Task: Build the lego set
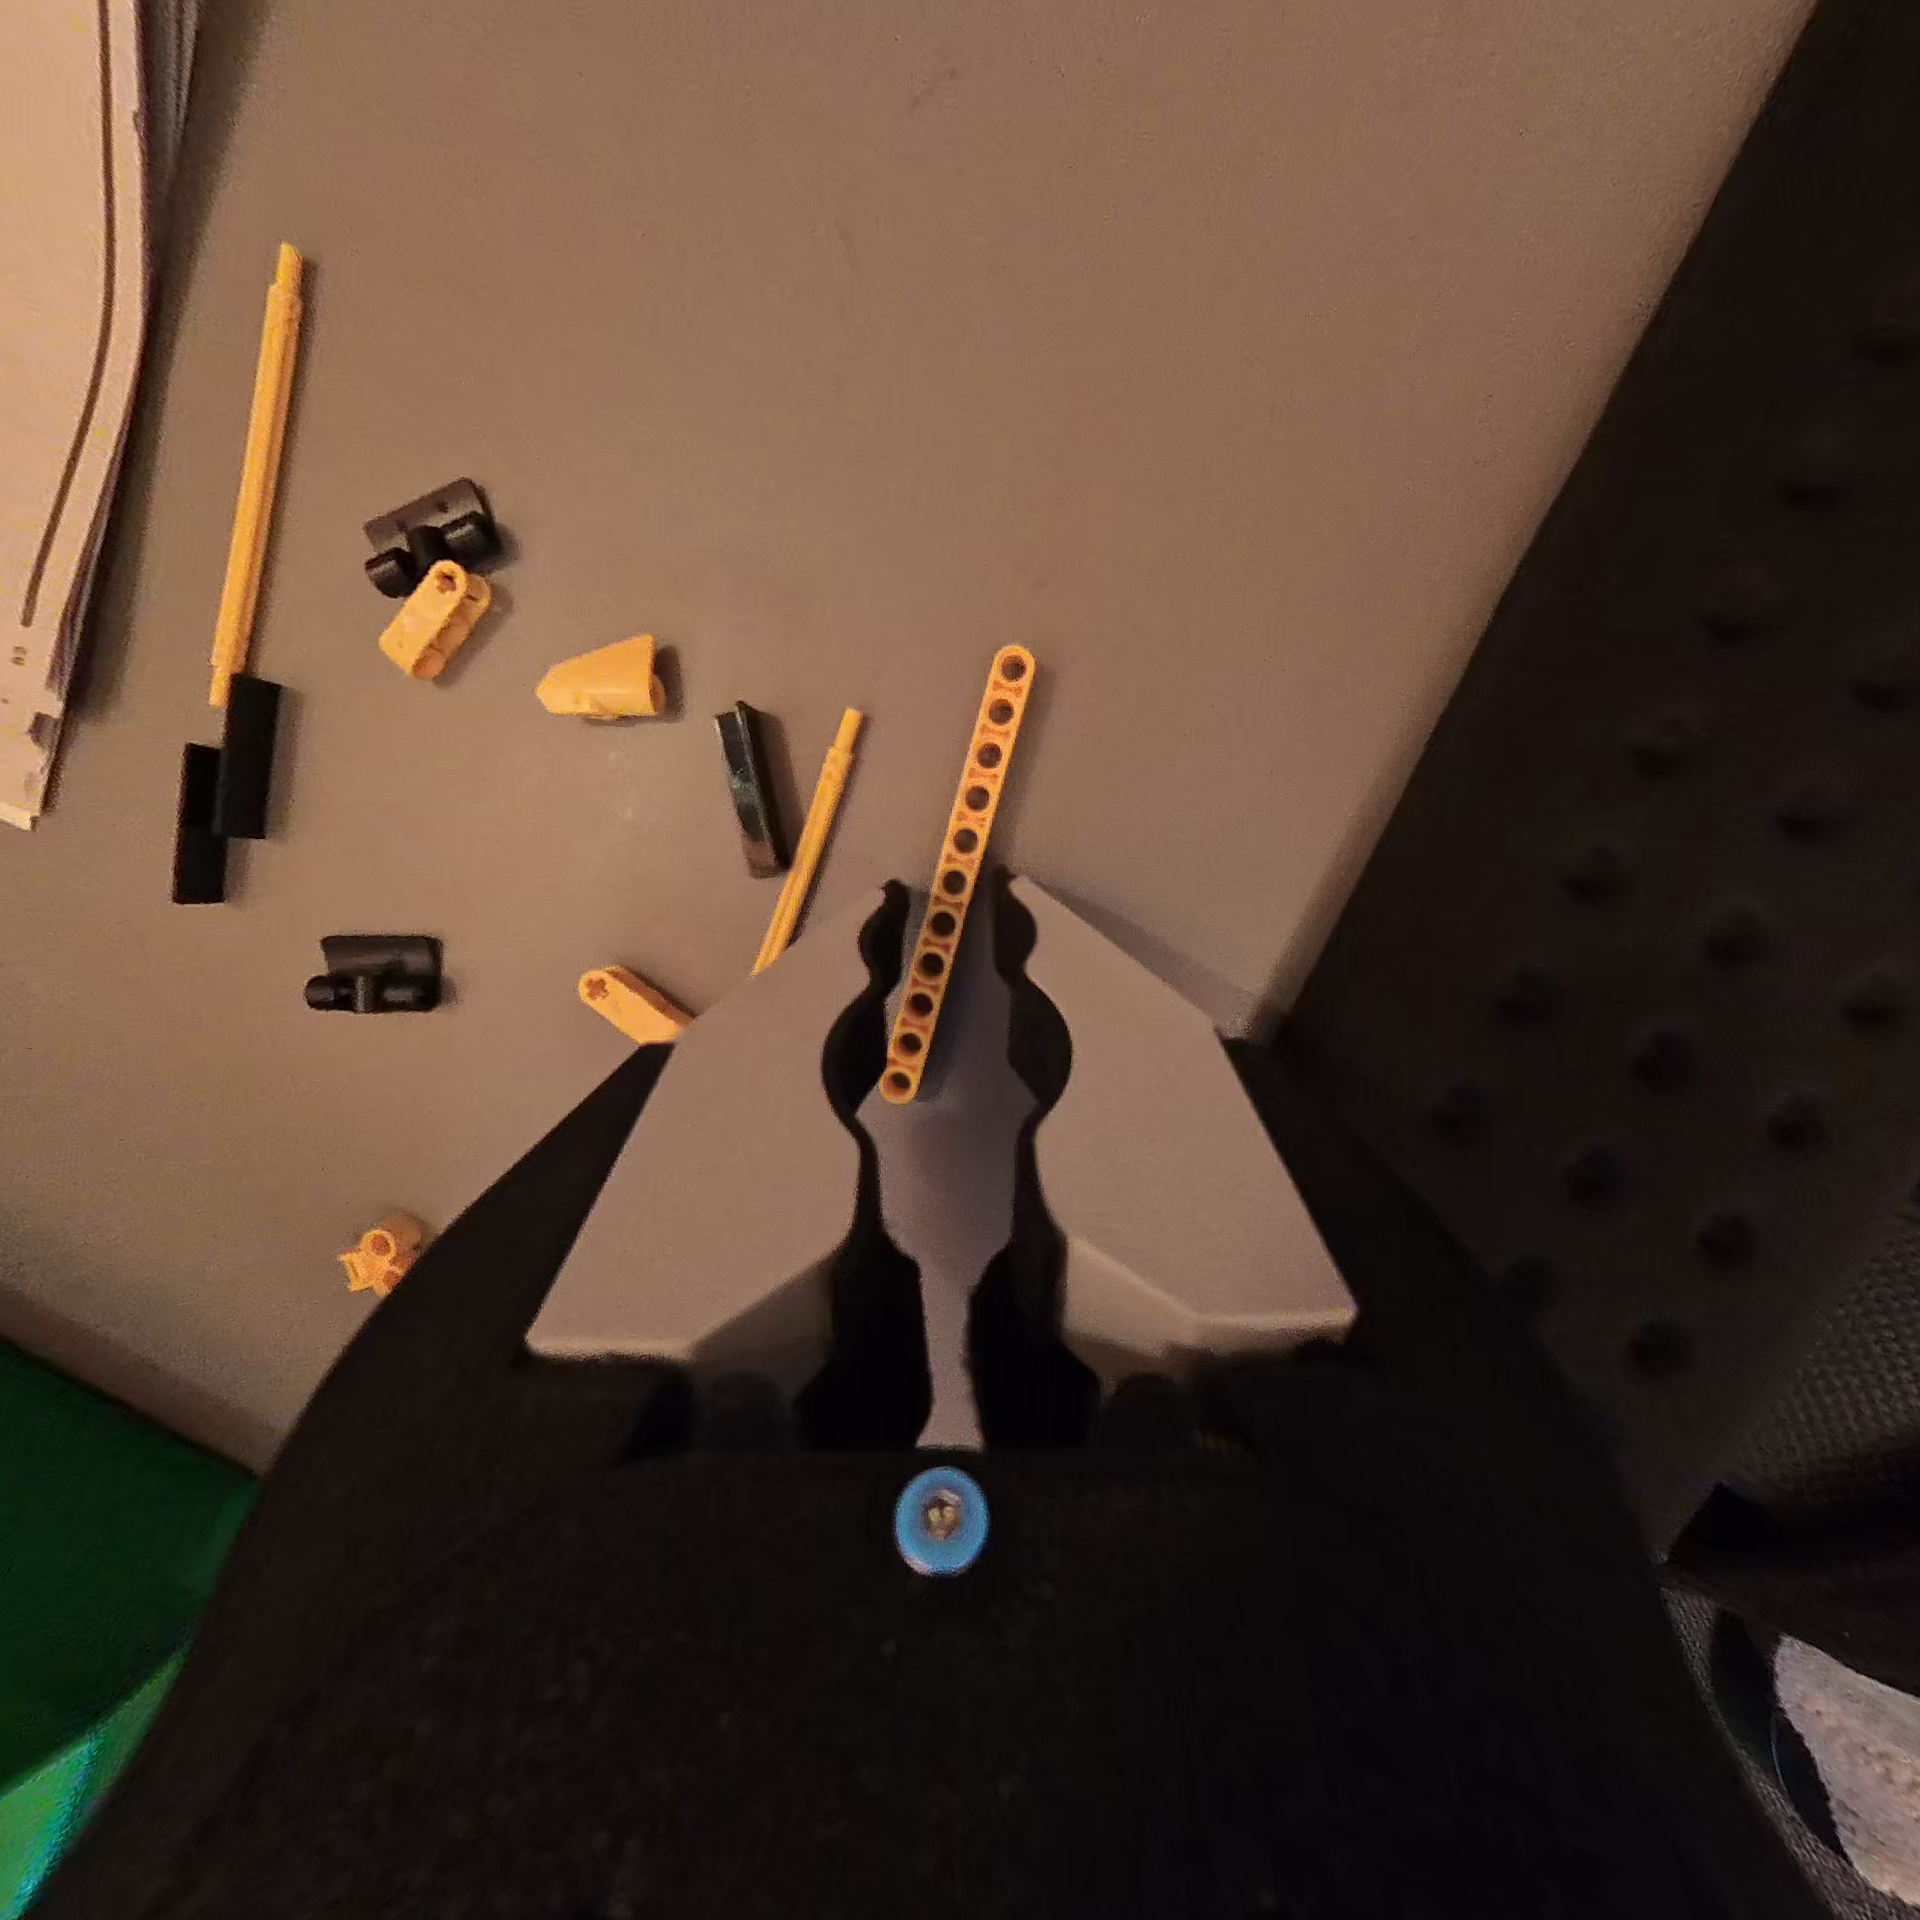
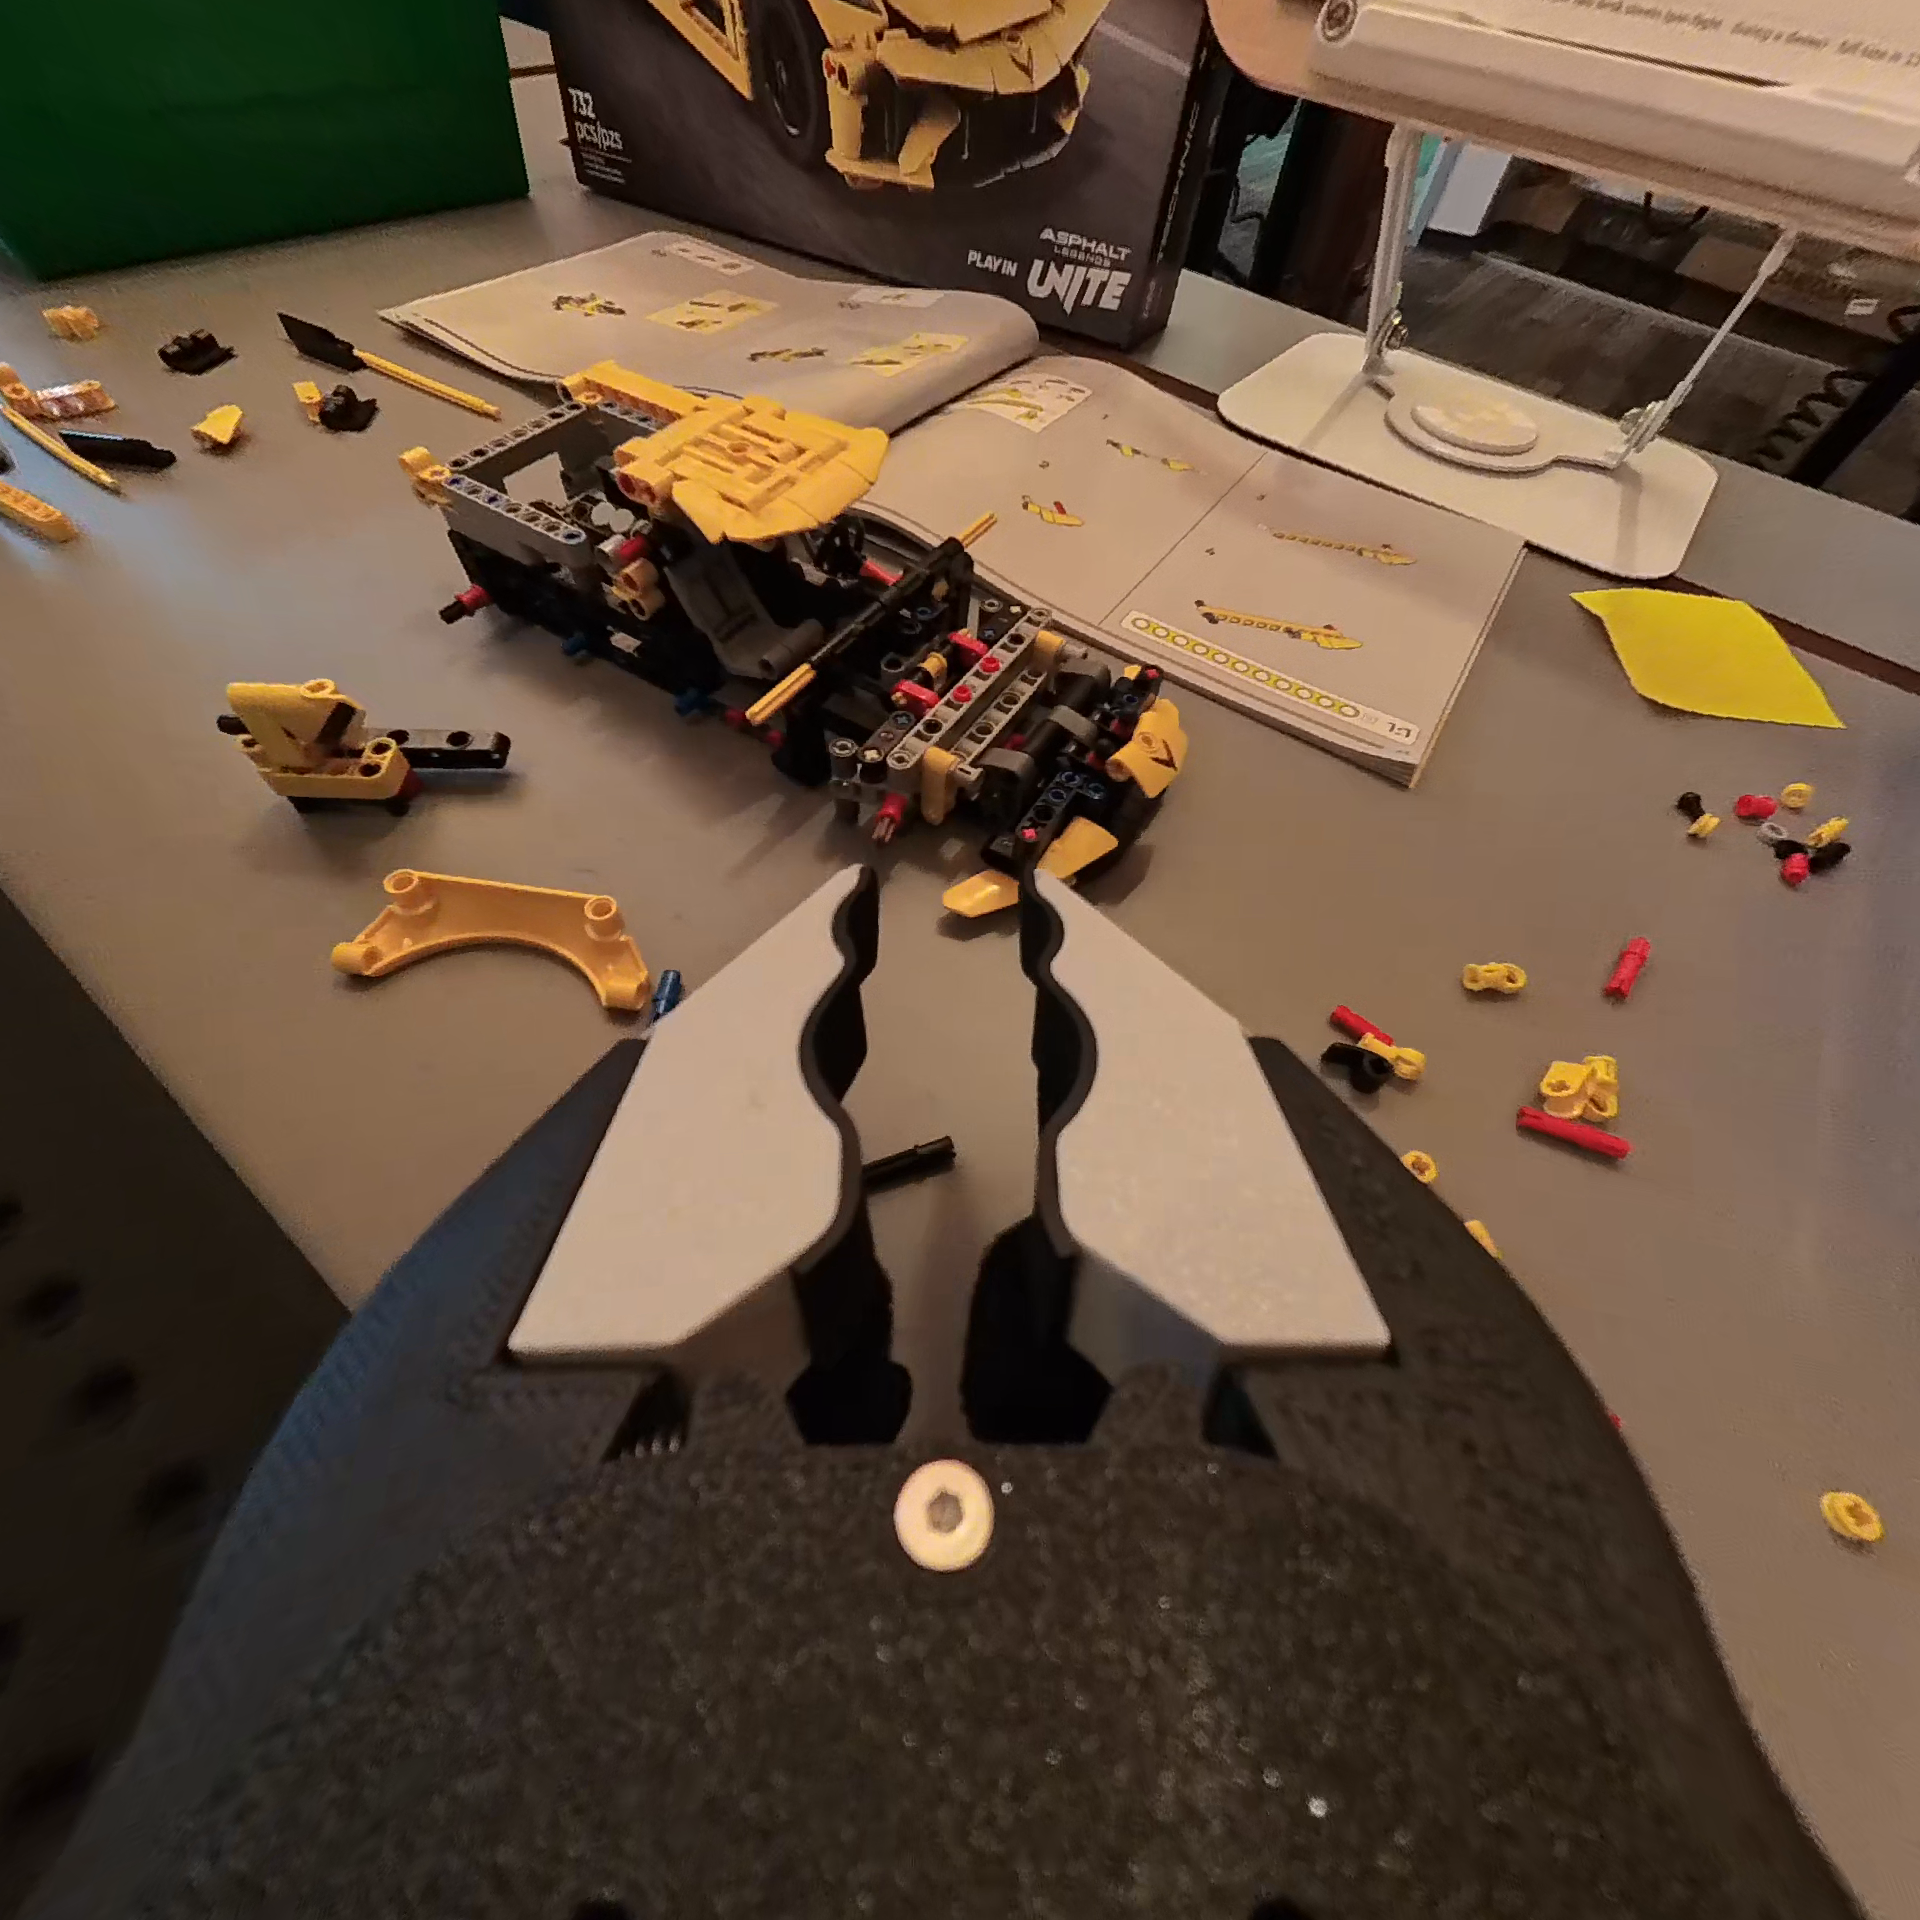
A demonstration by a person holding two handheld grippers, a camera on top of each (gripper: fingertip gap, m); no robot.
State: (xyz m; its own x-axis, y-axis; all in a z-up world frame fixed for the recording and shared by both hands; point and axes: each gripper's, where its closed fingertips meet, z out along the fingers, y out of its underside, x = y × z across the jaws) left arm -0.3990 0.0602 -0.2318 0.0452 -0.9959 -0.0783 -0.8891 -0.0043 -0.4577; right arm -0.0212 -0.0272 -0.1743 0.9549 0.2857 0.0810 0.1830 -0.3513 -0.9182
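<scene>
Now left tool (image 1: 945, 883) gripping yellow beam (image 1: 961, 862), tip protruding

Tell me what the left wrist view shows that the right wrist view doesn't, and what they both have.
Only the left wrist view shows the left hand-held gripper with its fingers around a long yellow beam with holes. Only the right wrist view shows the part-built car, the open instruction booklet, the set's box and the right hand-held gripper, open and empty. Both show the grey table with loose yellow and black pieces.
</scene>
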